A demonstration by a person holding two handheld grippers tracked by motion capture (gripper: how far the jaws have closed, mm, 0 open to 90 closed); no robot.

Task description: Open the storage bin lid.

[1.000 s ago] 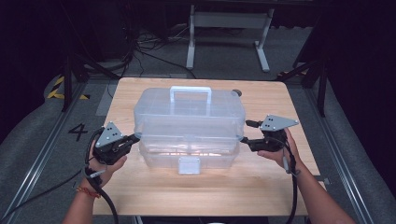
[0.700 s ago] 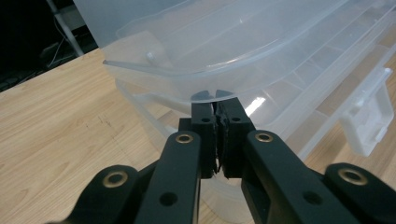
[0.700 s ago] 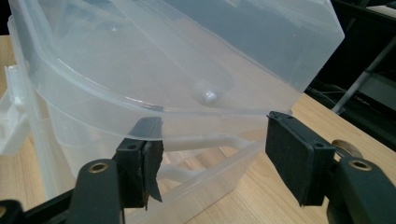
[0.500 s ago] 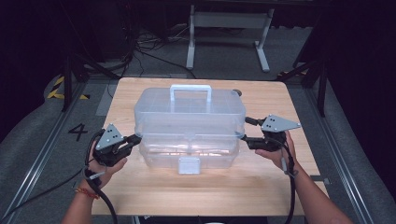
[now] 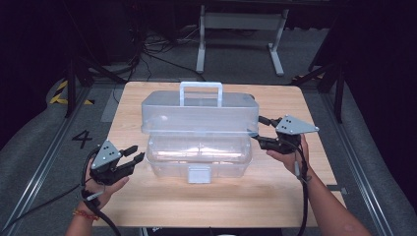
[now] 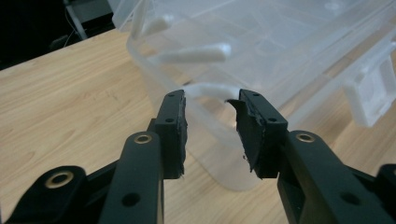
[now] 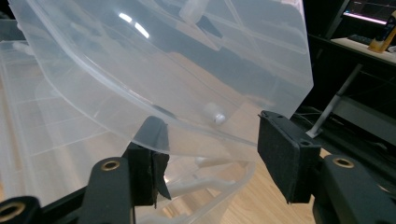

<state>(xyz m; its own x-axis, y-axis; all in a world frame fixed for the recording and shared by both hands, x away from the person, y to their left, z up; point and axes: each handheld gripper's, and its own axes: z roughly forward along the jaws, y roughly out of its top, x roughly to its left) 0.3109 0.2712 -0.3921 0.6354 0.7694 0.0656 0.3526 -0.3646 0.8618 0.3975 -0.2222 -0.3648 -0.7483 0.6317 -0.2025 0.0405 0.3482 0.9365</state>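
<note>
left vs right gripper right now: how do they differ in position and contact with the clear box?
The left gripper sits low off the front-left corner of the clear box, clear of the base; the right gripper sits higher at the box's right end, by the raised lid. The left gripper's jaws hold nothing; in the right gripper view the lid's edge lies between the right gripper's jaws, one jaw apart from it. Both are open and point inward at the box.

box (image 5: 199,147) clear plastic, lid (image 5: 199,115) raised, white handle on top | left gripper (image 5: 134,156) jaws apart, just short of the box's lower left corner, not touching | right gripper (image 5: 259,132) at the lid's right edge | all on wooden surface (image 5: 147,206)
</note>
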